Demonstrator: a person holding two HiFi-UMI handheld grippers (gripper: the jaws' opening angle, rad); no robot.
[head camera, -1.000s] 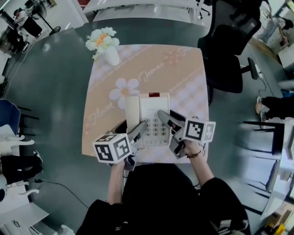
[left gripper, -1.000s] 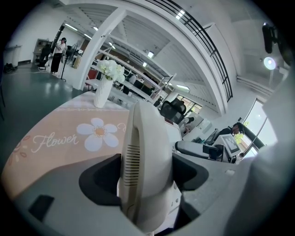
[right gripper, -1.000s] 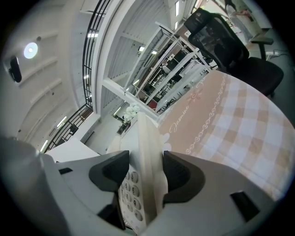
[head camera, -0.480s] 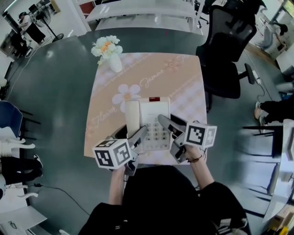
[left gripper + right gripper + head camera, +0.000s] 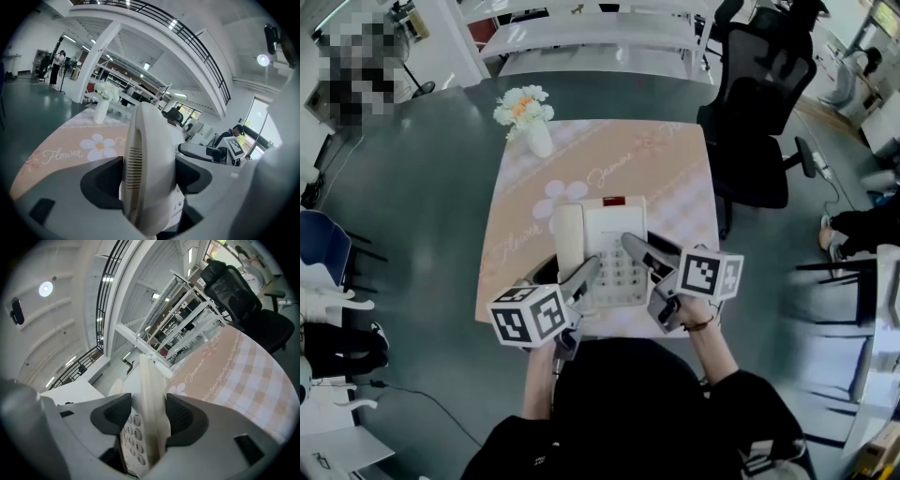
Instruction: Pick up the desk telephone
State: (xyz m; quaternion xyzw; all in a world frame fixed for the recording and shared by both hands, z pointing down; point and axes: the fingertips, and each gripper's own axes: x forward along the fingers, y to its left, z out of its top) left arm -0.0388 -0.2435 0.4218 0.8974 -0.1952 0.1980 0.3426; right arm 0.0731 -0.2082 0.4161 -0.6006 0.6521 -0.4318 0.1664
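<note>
The desk telephone (image 5: 614,234) lies near the desk's (image 5: 670,187) front edge, its long axis running away from the person. The left claw (image 5: 585,272) is clamped on its handset (image 5: 570,234). The right claw (image 5: 636,247) pinches the opposite, keypad-side edge, so each flank is gripped.

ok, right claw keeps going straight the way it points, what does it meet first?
The desk telephone: the right claw is already clamped on its edge, so it would ride further onto the body. Beyond that, probably only tablecloth, though depth is unclear.
</note>
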